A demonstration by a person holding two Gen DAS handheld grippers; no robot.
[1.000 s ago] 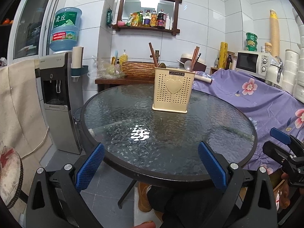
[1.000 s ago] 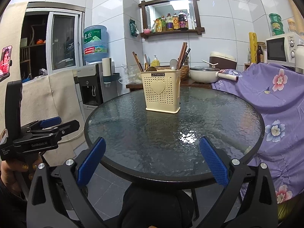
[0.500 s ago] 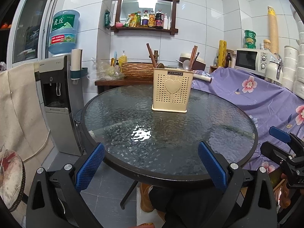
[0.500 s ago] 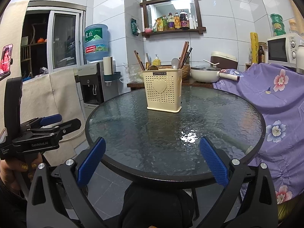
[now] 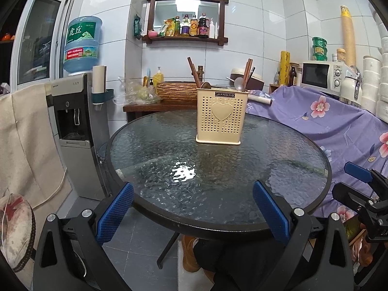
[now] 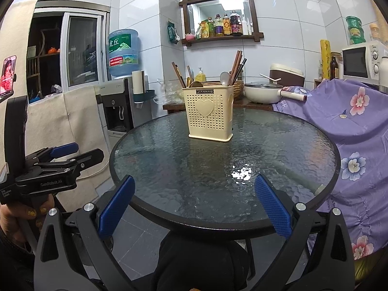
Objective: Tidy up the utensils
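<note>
A cream plastic utensil holder (image 5: pixel 221 118) with a heart on its front stands at the far middle of the round glass table (image 5: pixel 155 150); it also shows in the right wrist view (image 6: pixel 209 114). It holds brown chopsticks (image 6: pixel 236 66), a metal spoon (image 6: pixel 224 78) and a wooden spoon (image 5: pixel 205 85). My left gripper (image 5: pixel 192 209) is open and empty at the table's near edge. My right gripper (image 6: pixel 192 208) is open and empty at the near edge too. Each gripper shows at the side of the other's view.
A water dispenser (image 5: pixel 77 121) stands left of the table. A purple flowered cloth (image 5: pixel 339 126) covers furniture on the right, with a microwave (image 5: pixel 320 75) behind. A side table with a basket (image 5: pixel 177 92) and a pot (image 6: pixel 263 92) is behind.
Both grippers have drifted slightly; the holder sits a little differently in each view. Nothing was picked up or let go.
</note>
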